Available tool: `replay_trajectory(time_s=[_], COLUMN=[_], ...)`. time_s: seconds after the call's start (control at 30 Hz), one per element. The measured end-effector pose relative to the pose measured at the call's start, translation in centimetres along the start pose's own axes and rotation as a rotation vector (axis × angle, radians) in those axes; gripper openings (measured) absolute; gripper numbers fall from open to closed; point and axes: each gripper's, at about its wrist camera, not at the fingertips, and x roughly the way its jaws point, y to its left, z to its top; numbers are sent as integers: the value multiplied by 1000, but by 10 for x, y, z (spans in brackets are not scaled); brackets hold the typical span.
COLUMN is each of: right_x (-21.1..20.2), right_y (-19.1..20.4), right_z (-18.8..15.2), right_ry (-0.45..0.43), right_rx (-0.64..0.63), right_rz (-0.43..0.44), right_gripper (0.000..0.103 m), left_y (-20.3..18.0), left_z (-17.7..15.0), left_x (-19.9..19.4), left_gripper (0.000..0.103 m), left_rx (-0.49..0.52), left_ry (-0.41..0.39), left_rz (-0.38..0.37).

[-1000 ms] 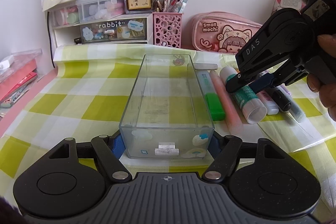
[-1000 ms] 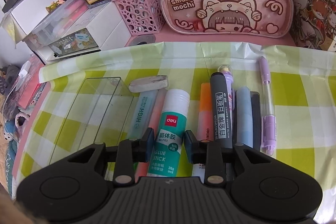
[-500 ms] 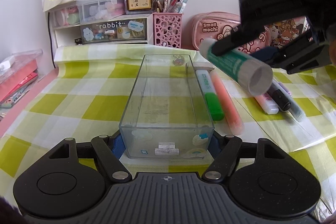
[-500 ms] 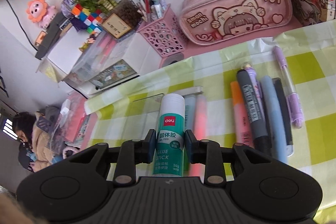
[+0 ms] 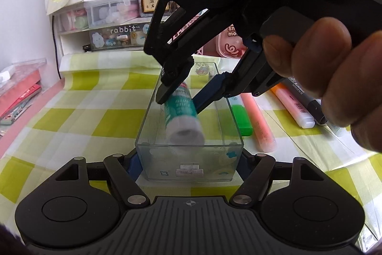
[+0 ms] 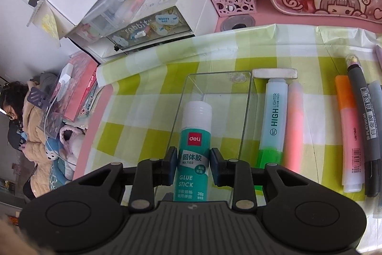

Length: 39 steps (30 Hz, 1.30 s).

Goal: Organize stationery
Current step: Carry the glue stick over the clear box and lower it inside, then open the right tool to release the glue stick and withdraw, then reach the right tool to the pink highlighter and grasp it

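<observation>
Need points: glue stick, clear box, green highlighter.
glue stick (image 6: pixel 193 142), right wrist view, on its teal label
clear box (image 5: pixel 188 169), left wrist view, on its near end wall
green highlighter (image 6: pixel 272 152), right wrist view, on its green cap

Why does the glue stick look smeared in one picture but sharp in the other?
Left wrist view: the glue stick is blurred and the hand looms large and dark. Right wrist view: its label reads crisply in the right gripper, while straight edges bow near the frame.
</observation>
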Motion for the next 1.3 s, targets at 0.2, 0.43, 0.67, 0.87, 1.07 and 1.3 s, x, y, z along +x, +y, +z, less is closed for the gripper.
replay_trajectory(time_s=[0.2,0.43,0.67,0.87,1.07,1.3], right_x=[-2,-8,-48,-92,-93,-101], right_y=[-2,1,-3,-30,-78,-92], right_z=[-5,-13,-23,-40,-51,-70], right_ry=[50,55,-98,-312,-354,-413], right_rx=[-26,-91,-129,-136,-35,-11], right_rz=[43,95,184,52,-104,-175], right_gripper=[23,21,20,25,29,33], left_y=[0,0,-1,-1,-1,-1], left_z=[0,0,-1,-2,-2,-2], left_x=[0,0,-2,-2,-2,-2], left_gripper=[73,73,72,72,72,72], left_rx=[0,-4,-7,-8,-9,-12], left_ry=[1,2,1,1,1,1], left_rz=[3,8,5,5,11,12])
